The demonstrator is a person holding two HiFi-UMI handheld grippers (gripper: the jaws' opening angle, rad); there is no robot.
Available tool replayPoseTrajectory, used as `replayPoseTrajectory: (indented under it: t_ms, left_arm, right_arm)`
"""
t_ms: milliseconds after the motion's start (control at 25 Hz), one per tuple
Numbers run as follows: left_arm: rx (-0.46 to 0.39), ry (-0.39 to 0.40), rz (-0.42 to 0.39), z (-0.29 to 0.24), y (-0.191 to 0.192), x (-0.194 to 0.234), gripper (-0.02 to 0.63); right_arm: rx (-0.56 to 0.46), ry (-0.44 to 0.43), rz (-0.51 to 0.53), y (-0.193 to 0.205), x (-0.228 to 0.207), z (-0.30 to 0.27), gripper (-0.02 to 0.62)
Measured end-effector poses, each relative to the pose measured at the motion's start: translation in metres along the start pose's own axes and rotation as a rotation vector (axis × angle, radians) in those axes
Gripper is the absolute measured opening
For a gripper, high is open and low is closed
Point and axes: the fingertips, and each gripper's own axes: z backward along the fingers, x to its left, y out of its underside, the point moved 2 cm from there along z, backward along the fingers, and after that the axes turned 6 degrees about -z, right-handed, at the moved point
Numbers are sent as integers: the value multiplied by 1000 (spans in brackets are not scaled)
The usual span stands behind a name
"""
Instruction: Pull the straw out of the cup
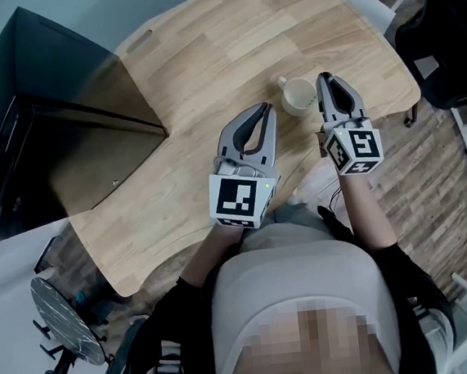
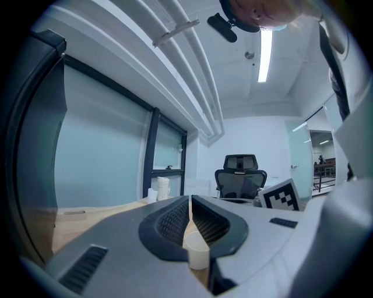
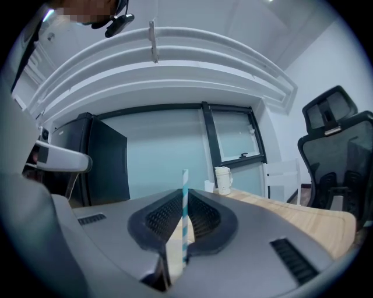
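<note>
On the wooden table (image 1: 204, 53) stands a cream cup (image 1: 297, 96). My right gripper (image 1: 324, 80) hovers just right of the cup, level. In the right gripper view its jaws (image 3: 185, 201) are shut on a white and teal striped straw (image 3: 185, 218), which stands upright between the pads and sticks out above them. Whether the straw's lower end is still in the cup is hidden. My left gripper (image 1: 268, 110) sits to the left of the cup, apart from it, with its jaws (image 2: 190, 201) shut and nothing between the tips. A pale cup (image 2: 197, 251) shows through the gap below them.
A big black box (image 1: 48, 134) covers the table's left part. A white jug (image 3: 222, 179) stands at the table's far end. A black office chair (image 1: 439, 14) is beyond the right edge, and also seen as a chair (image 2: 240, 177) ahead.
</note>
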Motion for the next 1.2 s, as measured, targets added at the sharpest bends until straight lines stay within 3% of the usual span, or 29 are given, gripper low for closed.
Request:
replayPoseTrajectory:
  t_ms: [680, 1200]
  left_arm:
    - [-22, 0, -23, -17, -10, -31, 18]
    - [-49, 44, -58, 3, -23, -63, 18]
  right_arm:
    - [-187, -94, 35, -79, 26, 55, 43]
    - [-202, -114, 82, -81, 46, 99, 43]
